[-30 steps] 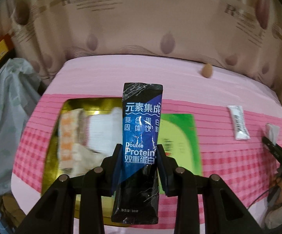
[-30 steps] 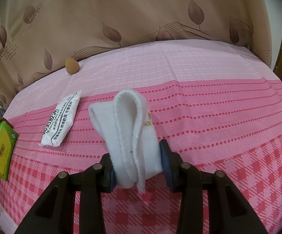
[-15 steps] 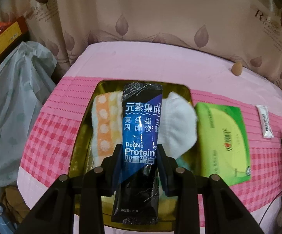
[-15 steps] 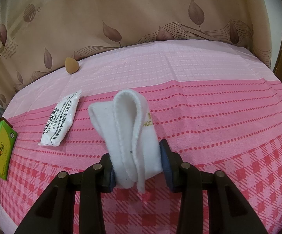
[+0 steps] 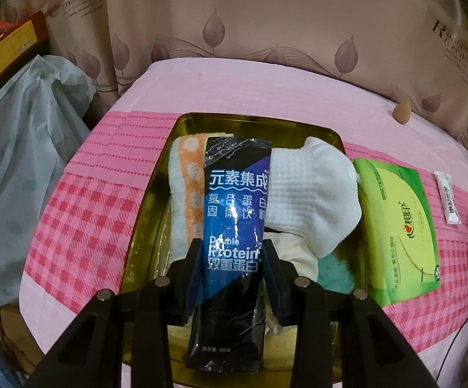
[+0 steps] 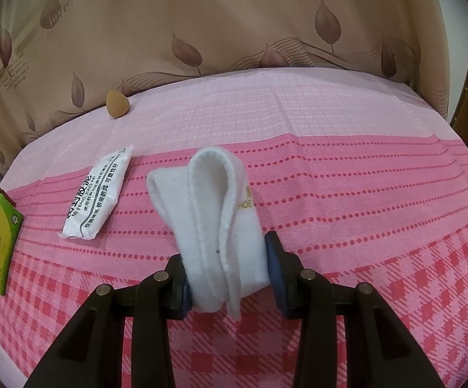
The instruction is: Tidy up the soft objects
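My left gripper (image 5: pixel 234 258) holds a blue and black protein drink pouch (image 5: pixel 234 213) upright between its pads, and the jaws are opening. It hangs over a gold tray (image 5: pixel 256 119) that holds an orange-dotted towel (image 5: pixel 187 187), a white sock (image 5: pixel 311 194) and a teal fluffy item (image 5: pixel 334 274). My right gripper (image 6: pixel 225 258) is shut on a folded white fleece cloth (image 6: pixel 217 226) just above the pink tablecloth.
A green tissue pack (image 5: pixel 398 226) lies right of the tray, with a white sachet (image 6: pixel 99 194) beyond it. A beige sponge (image 6: pixel 117 103) sits by the curtain at the back. A pale plastic bag (image 5: pixel 23 161) hangs off the table's left end.
My left gripper has carried the pouch leftward and lower, so the gold tray now lies straight beneath it. The right gripper and its white cloth have not moved.
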